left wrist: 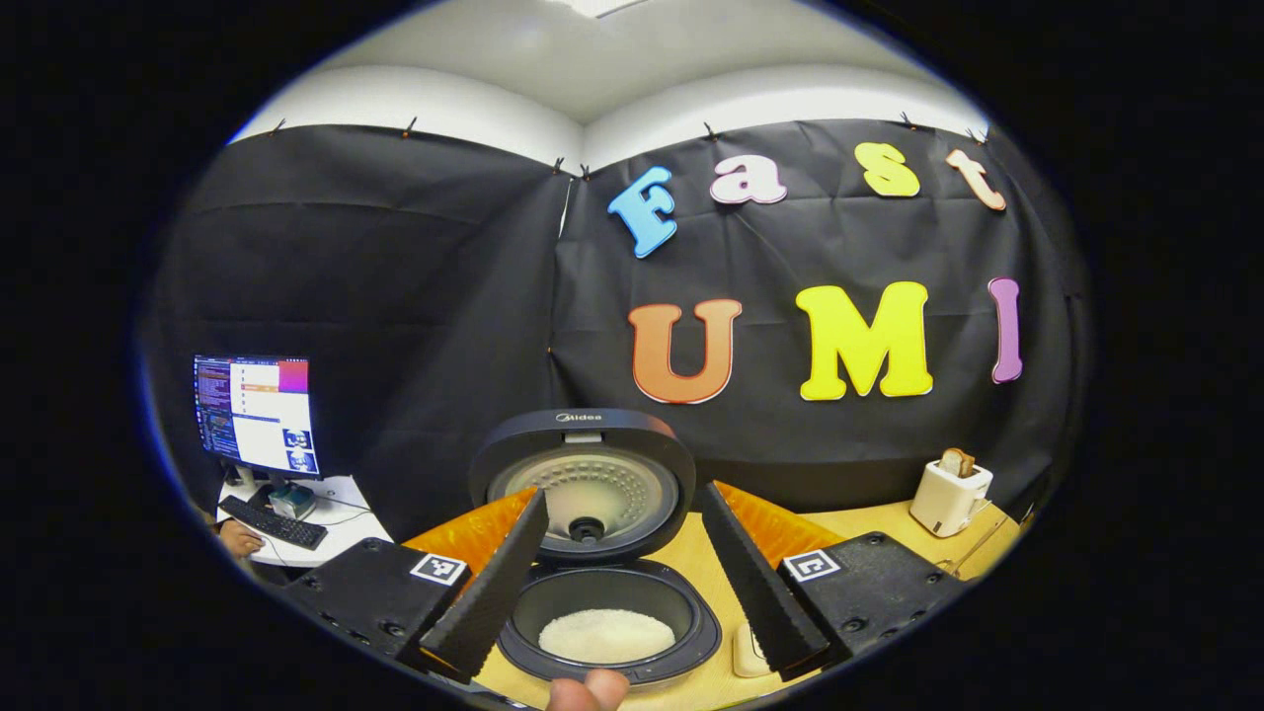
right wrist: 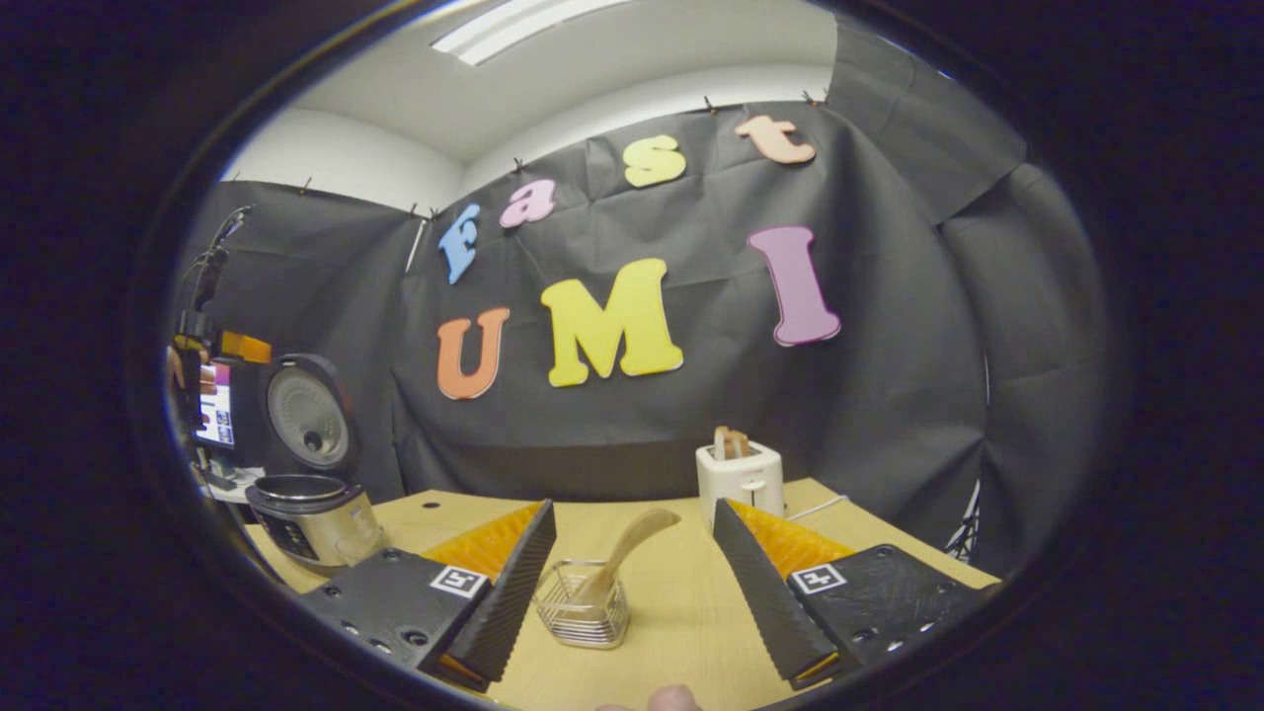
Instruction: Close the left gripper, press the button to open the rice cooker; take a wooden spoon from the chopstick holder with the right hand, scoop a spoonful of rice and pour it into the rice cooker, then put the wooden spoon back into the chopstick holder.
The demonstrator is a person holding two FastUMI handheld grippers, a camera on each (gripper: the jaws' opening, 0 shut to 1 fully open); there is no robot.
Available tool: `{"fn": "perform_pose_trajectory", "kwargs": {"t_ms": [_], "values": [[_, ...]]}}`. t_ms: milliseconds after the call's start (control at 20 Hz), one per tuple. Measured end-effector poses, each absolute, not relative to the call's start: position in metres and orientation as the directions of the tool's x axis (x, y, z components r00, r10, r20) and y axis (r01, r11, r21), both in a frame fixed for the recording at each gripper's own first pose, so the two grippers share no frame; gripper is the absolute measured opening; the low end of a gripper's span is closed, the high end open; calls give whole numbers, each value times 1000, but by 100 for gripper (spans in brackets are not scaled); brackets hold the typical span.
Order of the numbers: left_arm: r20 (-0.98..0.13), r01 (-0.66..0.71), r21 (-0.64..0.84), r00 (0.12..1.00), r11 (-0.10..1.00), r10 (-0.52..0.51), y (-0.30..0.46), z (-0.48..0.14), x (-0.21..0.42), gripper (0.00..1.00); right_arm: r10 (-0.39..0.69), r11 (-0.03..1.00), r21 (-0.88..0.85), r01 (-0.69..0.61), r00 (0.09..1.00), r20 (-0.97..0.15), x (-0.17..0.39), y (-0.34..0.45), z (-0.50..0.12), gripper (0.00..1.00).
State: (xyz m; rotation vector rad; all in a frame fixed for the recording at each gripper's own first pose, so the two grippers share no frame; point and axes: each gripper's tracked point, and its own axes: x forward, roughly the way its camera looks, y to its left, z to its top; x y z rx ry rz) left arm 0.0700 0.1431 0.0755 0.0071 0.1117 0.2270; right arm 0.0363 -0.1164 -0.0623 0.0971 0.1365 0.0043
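Wooden spoon (right wrist: 624,553) leans in the chopstick holder (right wrist: 583,604), seemingly just beyond the spread, empty right tool (right wrist: 632,592).

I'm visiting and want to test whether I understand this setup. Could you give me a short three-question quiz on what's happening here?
1. True or false: the dark round rice cooker has its lid shut.
2. Where is the pale wooden spoon? A) held in the right claw B) standing in the wire chopstick holder C) lying in the rice
3. What sticks out of the white toaster?

Key: 1 false, the lid stands open over white rice. 2 B. 3 a slice of bread.
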Motion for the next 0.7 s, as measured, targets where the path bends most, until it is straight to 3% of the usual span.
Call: {"fn": "perform_pose_trajectory", "kwargs": {"t_ms": [100, 150, 200, 250, 350, 400, 450, 500, 650, 700], "values": [[-95, -217, 15, 971, 976, 217, 129, 68, 55, 94, 24, 993, 120, -1, 980, -197, 40, -113, -77, 95], [-88, -201, 10, 976, 980, 201, 120, 64, 50, 100, 30, 992, 127, -1, 974, -224, 42, -111, -84, 95], [-81, -187, 4, 979, 982, 186, 111, 60, 43, 94, 31, 991, 133, 2, 969, -247, 45, -111, -90, 95], [-76, -179, 1, 981, 984, 179, 105, 55, 38, 100, 30, 991, 134, 6, 964, -265, 47, -110, -95, 95], [-66, -188, 12, 980, 982, 188, 99, 45, 27, 100, 30, 991, 135, 10, 956, -293, 55, -107, -104, 91], [-61, -194, 19, 979, 981, 195, 95, 40, 23, 94, 32, 991, 135, 9, 953, -302, 59, -105, -108, 91], [-56, -196, 34, 979, 980, 197, 91, 35, 19, 100, 32, 990, 141, 14, 948, -317, 64, -104, -113, 91], [-57, -198, 45, 978, 979, 200, 87, 28, 15, 100, 39, 988, 154, 12, 945, -325, 70, -101, -118, 96], [-78, -166, 30, 983, 986, 168, 68, 7, 12, 100, 20, 987, 154, 40, 930, -368, 89, -102, -135, 95], [-91, -155, 18, 983, 988, 156, 62, -1, 13, 100, 12, 986, 156, 51, 927, -374, 96, -104, -138, 100]]}}
